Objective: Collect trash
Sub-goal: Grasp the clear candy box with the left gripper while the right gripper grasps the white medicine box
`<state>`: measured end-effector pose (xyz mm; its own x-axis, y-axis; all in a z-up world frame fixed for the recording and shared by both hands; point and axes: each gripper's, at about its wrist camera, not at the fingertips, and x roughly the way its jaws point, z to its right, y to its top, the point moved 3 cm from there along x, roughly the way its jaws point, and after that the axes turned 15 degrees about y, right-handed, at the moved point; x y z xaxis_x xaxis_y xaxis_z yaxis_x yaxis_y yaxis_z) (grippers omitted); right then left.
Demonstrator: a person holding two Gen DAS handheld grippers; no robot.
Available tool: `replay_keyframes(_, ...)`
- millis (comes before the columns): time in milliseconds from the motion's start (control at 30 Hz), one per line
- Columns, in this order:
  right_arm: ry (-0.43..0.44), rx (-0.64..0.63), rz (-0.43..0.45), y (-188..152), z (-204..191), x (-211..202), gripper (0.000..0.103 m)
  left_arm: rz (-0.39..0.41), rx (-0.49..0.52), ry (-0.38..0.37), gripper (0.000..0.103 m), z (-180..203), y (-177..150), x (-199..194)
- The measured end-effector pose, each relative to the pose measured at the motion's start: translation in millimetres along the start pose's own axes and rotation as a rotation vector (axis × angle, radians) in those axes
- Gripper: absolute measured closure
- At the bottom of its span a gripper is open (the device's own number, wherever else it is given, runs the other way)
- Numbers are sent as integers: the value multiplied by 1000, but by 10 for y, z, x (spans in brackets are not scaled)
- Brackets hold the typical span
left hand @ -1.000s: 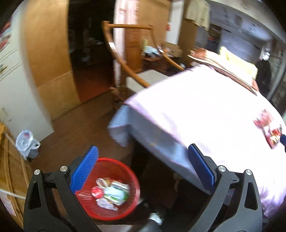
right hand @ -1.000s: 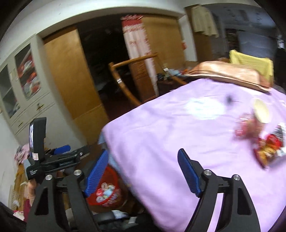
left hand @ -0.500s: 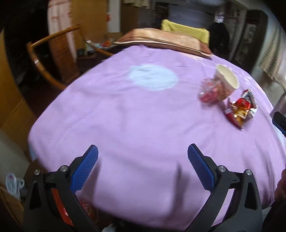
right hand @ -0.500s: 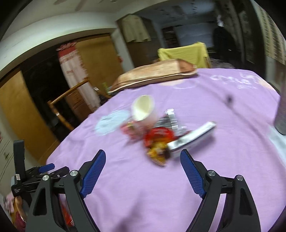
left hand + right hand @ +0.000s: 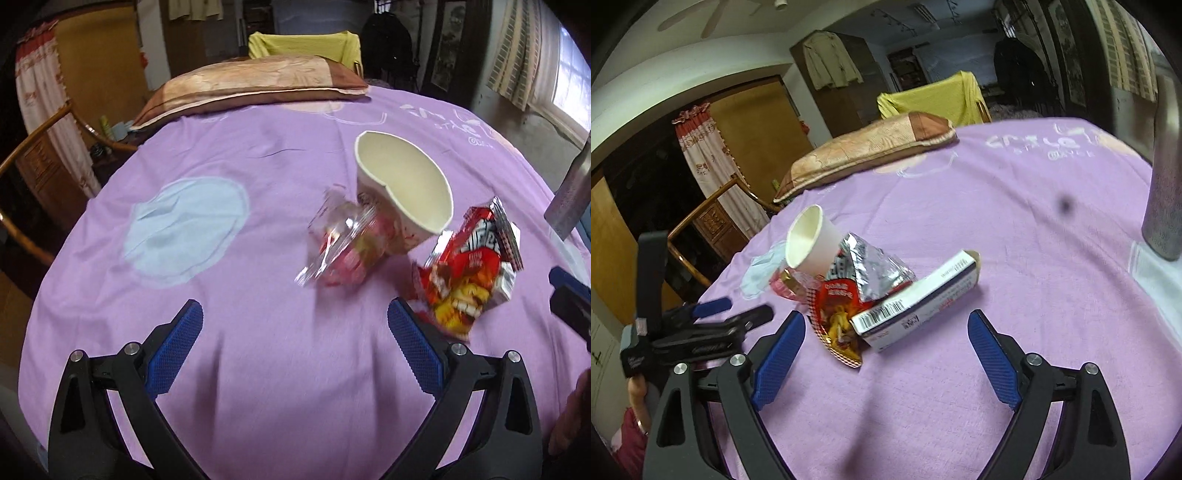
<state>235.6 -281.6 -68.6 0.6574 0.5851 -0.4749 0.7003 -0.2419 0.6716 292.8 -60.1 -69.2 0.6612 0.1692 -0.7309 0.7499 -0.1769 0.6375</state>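
With both claws, left gripper point(image 5: 295, 347) and right gripper point(image 5: 886, 354), gaping empty: cup point(image 5: 809, 243), wrapper point(image 5: 838, 314), box point(image 5: 916, 306), possibly clear packet point(image 5: 343, 243), uncollected.

Ahead of me on bedsheet point(image 5: 1015, 229): cup point(image 5: 809, 242) tipped, wrapper point(image 5: 849, 295) before it, box point(image 5: 916, 302) right, perhaps overlapping wrapper; pillow point(image 5: 864, 147) behind.
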Motion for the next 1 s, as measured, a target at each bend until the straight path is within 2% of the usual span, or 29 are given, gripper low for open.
replay_keyframes(167, -2, -9, -39, -37, -18, 80, 13, -8, 47, -8, 6, 207, 210, 230)
replay_keyframes(300, -22, -26, -36, -40, -49, 79, 11, 4, 48, -31, 6, 271, 290, 355)
replay_keyframes(367, -25, -19, -38, -48, -41, 82, 11, -13, 25, -44, 6, 248, 277, 469)
replay_keyframes(400, -26, -14, -42, -50, -38, 86, 11, -35, 24, -27, 6, 228, 274, 518)
replay_keyframes(567, -36, -10, -59, -66, -39, 121, 11, -39, -33, 8, 6, 32, 278, 567)
replay_keyframes(733, -50, -1, -56, -64, -18, 124, 11, -55, -163, 36, 6, -263, 288, 601)
replay_keyframes(833, -48, 19, -55, -62, 18, 124, 11, -67, -143, 19, 6, -230, 285, 620)
replay_keyframes(1000, -48, 44, -54, -60, 64, 124, 11, -65, -65, 67, 6, -94, 298, 685)
